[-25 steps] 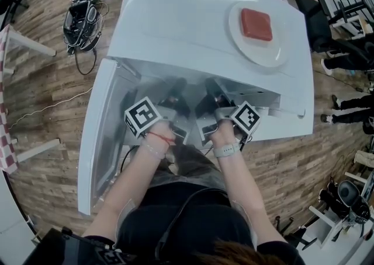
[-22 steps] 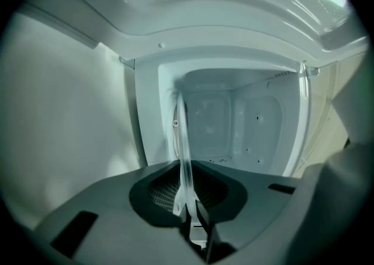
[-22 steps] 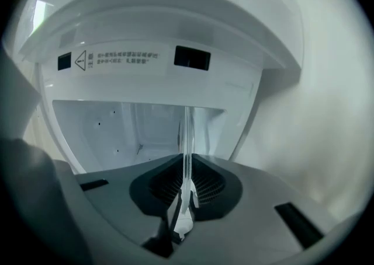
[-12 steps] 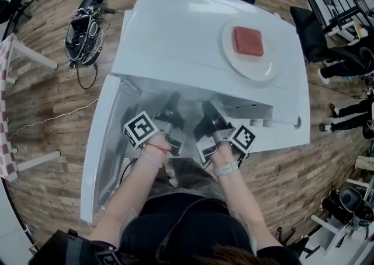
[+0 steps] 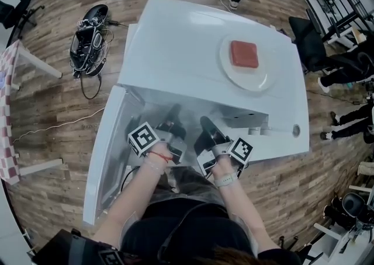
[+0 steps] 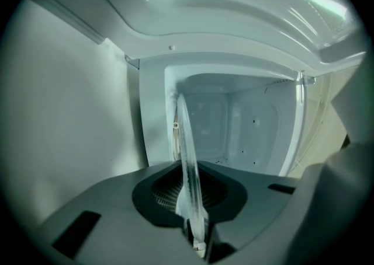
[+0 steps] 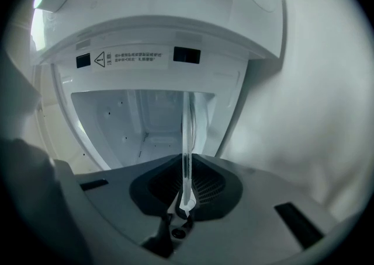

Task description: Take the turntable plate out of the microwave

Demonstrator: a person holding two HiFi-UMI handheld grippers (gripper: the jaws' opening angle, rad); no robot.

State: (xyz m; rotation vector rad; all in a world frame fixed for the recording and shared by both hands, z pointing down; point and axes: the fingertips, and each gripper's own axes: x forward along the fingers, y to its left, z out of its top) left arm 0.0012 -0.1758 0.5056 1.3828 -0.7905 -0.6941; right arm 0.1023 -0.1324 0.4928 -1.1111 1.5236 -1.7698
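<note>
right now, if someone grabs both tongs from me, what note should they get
Left tongs: shut on the plate.
Right tongs: shut on the same plate.
The plate is off its seat, in front of the cavity of the microwave; door open.
Done: door opened, plate gripped by both.
Left: probably draw it fully clear and set it down.

The microwave point(image 7: 175, 24) bears a warning-triangle label point(image 7: 130, 58), print illegible.
</note>
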